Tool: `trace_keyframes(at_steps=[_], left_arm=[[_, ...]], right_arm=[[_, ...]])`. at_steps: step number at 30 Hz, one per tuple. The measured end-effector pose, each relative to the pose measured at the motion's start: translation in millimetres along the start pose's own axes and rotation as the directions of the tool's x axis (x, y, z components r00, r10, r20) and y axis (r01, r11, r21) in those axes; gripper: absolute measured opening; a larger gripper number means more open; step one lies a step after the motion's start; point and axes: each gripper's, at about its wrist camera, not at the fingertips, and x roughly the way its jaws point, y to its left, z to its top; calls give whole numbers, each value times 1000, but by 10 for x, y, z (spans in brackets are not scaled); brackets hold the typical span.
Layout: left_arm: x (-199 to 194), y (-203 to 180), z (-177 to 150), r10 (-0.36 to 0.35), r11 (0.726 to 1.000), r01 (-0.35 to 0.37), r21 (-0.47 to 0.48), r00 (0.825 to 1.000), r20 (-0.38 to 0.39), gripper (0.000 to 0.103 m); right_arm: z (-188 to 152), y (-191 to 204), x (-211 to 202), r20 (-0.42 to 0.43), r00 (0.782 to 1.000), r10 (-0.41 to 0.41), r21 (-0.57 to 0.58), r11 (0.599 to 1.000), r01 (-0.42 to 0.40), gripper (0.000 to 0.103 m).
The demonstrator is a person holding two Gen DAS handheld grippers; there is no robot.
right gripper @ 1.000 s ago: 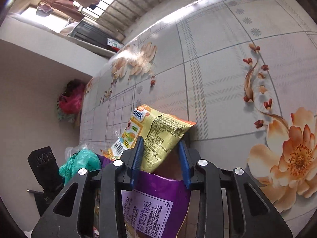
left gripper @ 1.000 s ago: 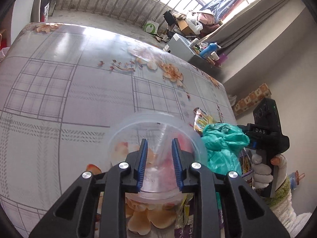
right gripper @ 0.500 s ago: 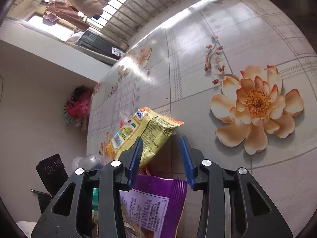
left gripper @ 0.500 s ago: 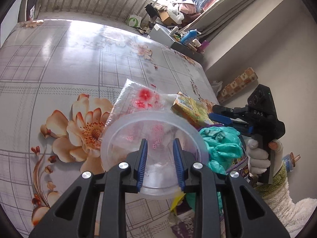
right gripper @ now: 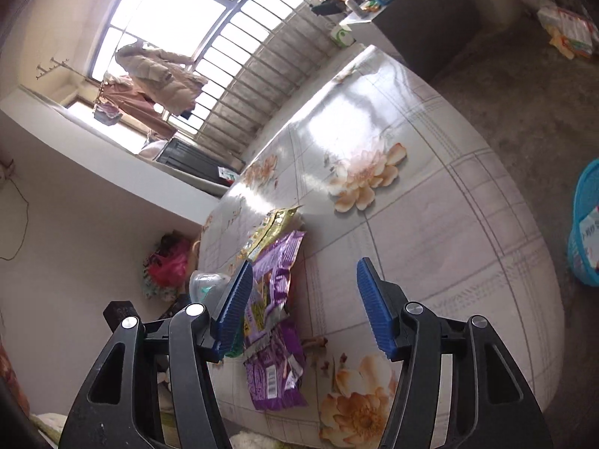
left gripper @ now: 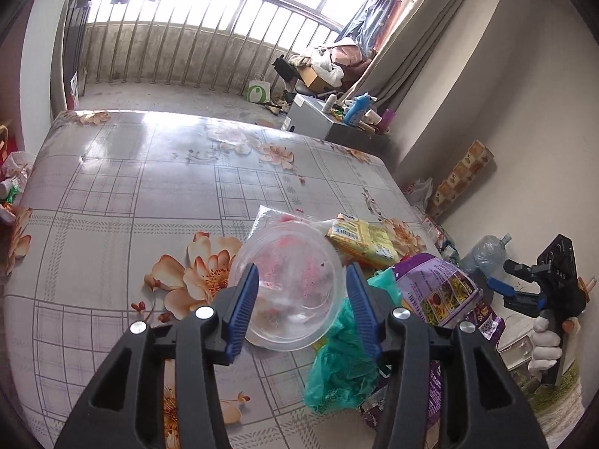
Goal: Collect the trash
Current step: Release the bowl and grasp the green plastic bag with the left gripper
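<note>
A heap of trash lies near the table's right edge. In the left wrist view: a clear plastic lid (left gripper: 290, 288), a clear red-printed bag (left gripper: 275, 219), a yellow snack packet (left gripper: 361, 239), a green plastic bag (left gripper: 342, 363) and a purple wrapper (left gripper: 438, 292). My left gripper (left gripper: 301, 310) is open, its blue pads either side of the lid and above it. In the right wrist view the purple wrapper (right gripper: 275, 321) and yellow packet (right gripper: 271, 230) lie on the table. My right gripper (right gripper: 303, 308) is open and empty, seen off the table's right side (left gripper: 505, 293).
The floral tablecloth (left gripper: 149, 194) covers the table. A blue basket (right gripper: 584, 224) stands on the floor to the right. A grey cabinet (left gripper: 314, 119) with bottles stands beyond the far edge. Boxes and bags (left gripper: 460, 179) line the right wall.
My left gripper opened and let go of the clear lid, which now lies on the heap. My right gripper opened, released the yellow packet and drew back from the table.
</note>
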Motion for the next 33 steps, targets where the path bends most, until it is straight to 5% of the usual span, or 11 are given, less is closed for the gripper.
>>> trace_keyframes(at_steps=[4,9,17,22,26,29,33], left_arm=[[4,-11,-112,-34,999,34,-8,999,-25,52],[-23,-3,-231,-41,999,41,-6,998,-42,53],[-407,3,-148,-31,1000,30,8,997,71,66],[-460,-207,-329,-167,981,168,97,986,-16,68],[-50,-403,-602,-4,986,28,165,990,-140,69],[212,-317,-709,-26,996,41,75,981,-192,69],[360,-295,-738,12,997,2,75,982,-189,64]], right_arm=[[-392,-160,-152,-23,998,62,74,995,-61,56],[-776,-277,133,-95,987,131,183,977,-112,56],[-654,-170,513,-134,981,138,175,978,-114,56],[-638,-136,573,-130,984,122,180,979,-97,56],[-704,-183,556,-111,985,131,189,976,-108,56],[-684,-171,591,-92,987,132,184,976,-114,56],[-674,-192,630,-70,988,136,192,974,-120,48]])
